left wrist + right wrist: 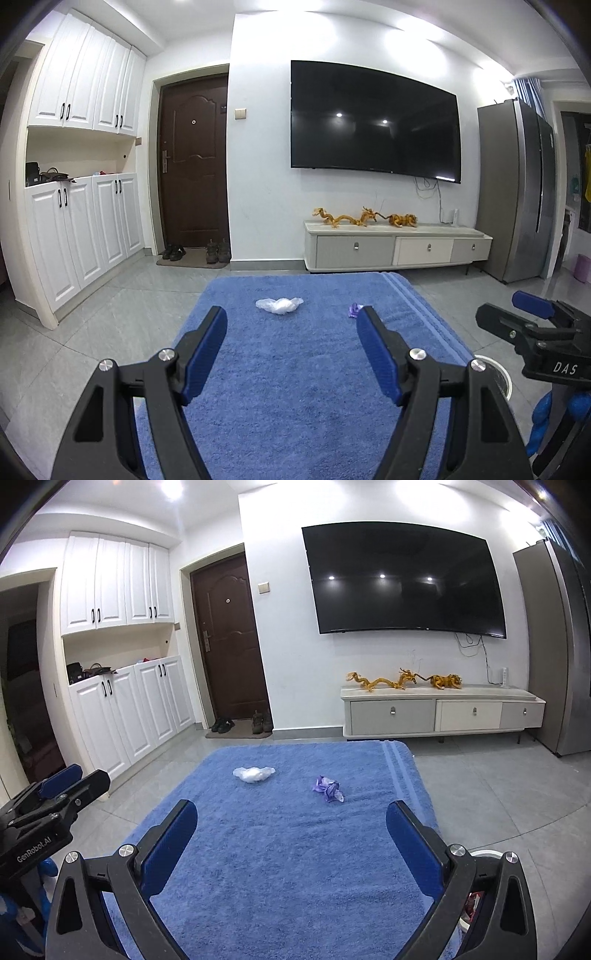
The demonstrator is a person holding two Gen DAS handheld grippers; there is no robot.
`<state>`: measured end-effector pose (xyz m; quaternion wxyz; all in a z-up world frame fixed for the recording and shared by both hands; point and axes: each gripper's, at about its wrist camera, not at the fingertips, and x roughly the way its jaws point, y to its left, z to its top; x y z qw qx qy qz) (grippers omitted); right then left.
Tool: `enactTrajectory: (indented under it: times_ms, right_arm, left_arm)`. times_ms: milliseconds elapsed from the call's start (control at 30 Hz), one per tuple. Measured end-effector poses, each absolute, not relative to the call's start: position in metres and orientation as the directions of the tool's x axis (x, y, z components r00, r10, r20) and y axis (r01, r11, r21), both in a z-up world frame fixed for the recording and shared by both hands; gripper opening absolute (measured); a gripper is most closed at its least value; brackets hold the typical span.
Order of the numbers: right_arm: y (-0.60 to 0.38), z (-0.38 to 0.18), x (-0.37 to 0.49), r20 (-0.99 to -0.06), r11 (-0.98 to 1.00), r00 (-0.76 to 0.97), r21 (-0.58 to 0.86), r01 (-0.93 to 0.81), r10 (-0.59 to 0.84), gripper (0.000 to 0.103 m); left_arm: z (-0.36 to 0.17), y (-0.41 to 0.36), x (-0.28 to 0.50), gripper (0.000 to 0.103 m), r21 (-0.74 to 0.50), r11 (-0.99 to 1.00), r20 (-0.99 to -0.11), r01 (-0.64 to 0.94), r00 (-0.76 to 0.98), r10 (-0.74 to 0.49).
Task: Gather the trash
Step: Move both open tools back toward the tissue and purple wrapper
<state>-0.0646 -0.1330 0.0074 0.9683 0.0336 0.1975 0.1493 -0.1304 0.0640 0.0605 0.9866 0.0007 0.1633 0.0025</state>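
the blue towel covered the table and served as the landmark, probably spread there to give the trash a plain surface to be picked from. beyond its far edge stood the tv on the wall and the low cabinet beneath it. at the towel's near right corner a white bin rim showed, seemingly placed close so the pieces could be dropped in quickly. near the towel's near edge both tools hovered side by side, angled slightly downward toward the cloth: the left tool was released, its blue pads wide apart with nothing between them, and the right tool stood likewise spread and empty. toward the towel's far half lay the crumpled clear plastic, and just to its right and nearer, the purple wrapper, both untouched and well ahead of the pads.
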Motion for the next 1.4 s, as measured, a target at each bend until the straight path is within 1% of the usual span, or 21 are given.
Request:
enactTrajectory:
  times_ms: [33,100,300,467,667,800,967,1100,1400]
  right_arm:
    - [-0.133,0.006,-0.063,-0.383,0.951,0.871,0.128,-0.28,0.308,0.103]
    - [-0.134,0.001,-0.059,-0.403,0.949,0.859,0.146,-0.281,0.316,0.103]
    - [-0.14,-0.01,-0.044,-0.45,0.945,0.832,0.183,-0.271,0.325,0.103]
    - [-0.138,-0.013,-0.039,-0.458,0.945,0.827,0.169,-0.281,0.328,0.103]
    - [-0.142,-0.016,-0.03,-0.465,0.942,0.82,0.158,-0.295,0.334,0.103]
    - [-0.149,-0.017,-0.019,-0.464,0.938,0.815,0.161,-0.306,0.346,0.103]
    - [-0.157,-0.024,-0.001,-0.478,0.936,0.806,0.163,-0.31,0.35,0.103]
    - [-0.168,-0.037,0.017,-0.497,0.93,0.786,0.197,-0.309,0.367,0.103]
    - [-0.18,-0.063,0.059,-0.536,0.919,0.747,0.237,-0.315,0.394,0.102]
  left_arm:
    - [0.06,0.064,-0.13,0.072,0.002,1.0,-0.325,-0.004,0.946,0.005]
    - [0.059,0.064,-0.127,0.08,-0.001,1.0,-0.337,-0.002,0.942,0.001]
    - [0.053,0.065,-0.121,0.08,-0.005,1.0,-0.348,0.007,0.937,-0.008]
    - [0.047,0.069,-0.114,0.08,-0.001,1.0,-0.361,-0.009,0.932,0.008]
    - [0.04,0.077,-0.102,0.08,0.002,0.998,-0.361,-0.06,0.931,0.057]
    - [0.034,0.086,-0.087,0.08,-0.002,0.997,-0.391,-0.078,0.917,0.071]
    - [0.023,0.099,-0.063,0.08,-0.004,0.996,-0.448,-0.084,0.891,0.073]
    - [0.008,0.104,-0.038,0.08,0.001,0.997,-0.504,-0.076,0.861,0.066]
    - [-0.016,0.103,0.01,0.08,-0.007,0.999,-0.561,-0.047,0.827,0.035]
